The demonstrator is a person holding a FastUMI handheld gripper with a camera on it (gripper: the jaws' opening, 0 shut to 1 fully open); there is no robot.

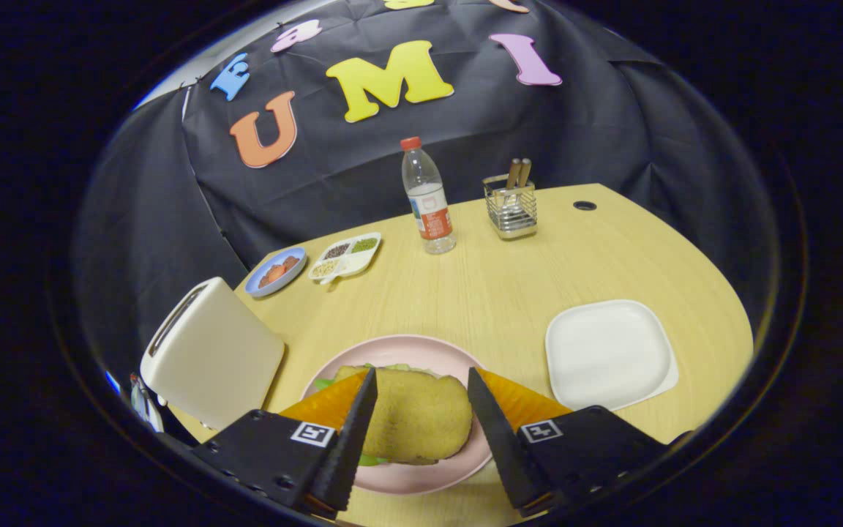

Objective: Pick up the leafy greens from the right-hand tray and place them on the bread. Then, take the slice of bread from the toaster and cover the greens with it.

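Black cloth backs a pale wooden table. Leftmost stands the toaster; beside it, on the pink plate, the bread slice covers the greens. The gripper straddles it, fingers spread wide, pressing nothing. Bread looks light, soft, crumbly: grip its edges gently. The white tray sits right; open room lies beyond.

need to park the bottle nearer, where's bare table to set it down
Bare wood lies between the pink plate, water bottle and utensil holder; the white tray is empty too. It is crowded by the toaster, blue dish and divided dish. The open gripper's fingers flank the bread.
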